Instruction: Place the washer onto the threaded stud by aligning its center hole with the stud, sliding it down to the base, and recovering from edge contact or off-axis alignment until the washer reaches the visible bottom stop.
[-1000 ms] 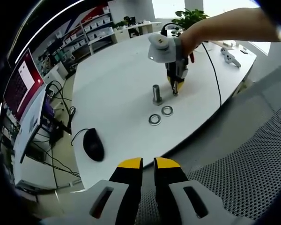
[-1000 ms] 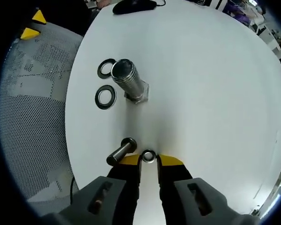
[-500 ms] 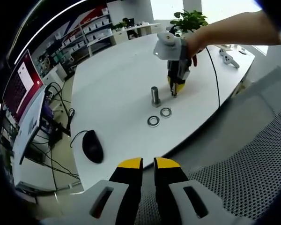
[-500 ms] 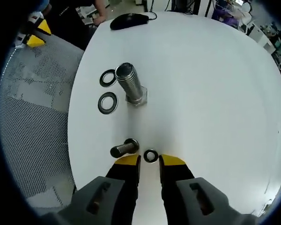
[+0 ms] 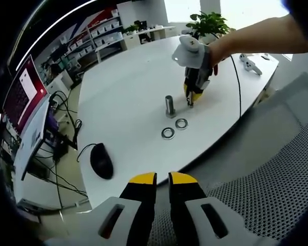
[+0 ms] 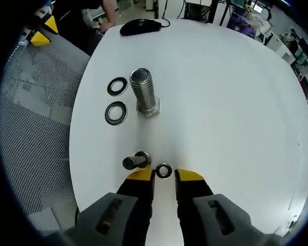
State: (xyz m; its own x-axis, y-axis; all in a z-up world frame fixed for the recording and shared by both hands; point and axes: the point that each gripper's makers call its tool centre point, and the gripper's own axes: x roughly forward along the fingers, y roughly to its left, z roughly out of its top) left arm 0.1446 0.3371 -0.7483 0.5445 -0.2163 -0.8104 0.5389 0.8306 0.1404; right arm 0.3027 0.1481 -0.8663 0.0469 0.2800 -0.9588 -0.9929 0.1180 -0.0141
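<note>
R tool (image 6: pixel 164 178) tips low over the table (image 6: pixel 236 102), jaws parted by a narrow gap, nothing held betw them. Small washer (image 6: pixel 164 170) lies flat just ahead of the tips, on the gap line, prob touching or nearly so; can't tell for sure. Small bolt (image 6: pixel 135 161) lying on its side just beside it, off the left jaw. Further out, straight ahead: threaded stud (image 6: pixel 142 89) upright on its hex base, long axis vertical, well apart from the washer. Two bigger washers (image 6: pixel 116 113) flat beside the stud base, on its far-from-centre side. L tool (image 5: pixel 162 178) hangs off the table edge over a mesh chair (image 5: pixel 256 179), jaws near-closed, empty. R tool far nearer; mouse (image 5: pixel 101 160) at table edge, irrelevant. Next move, judged: close on washer, lift, carry fwd along jaw axis to stud top.
</note>
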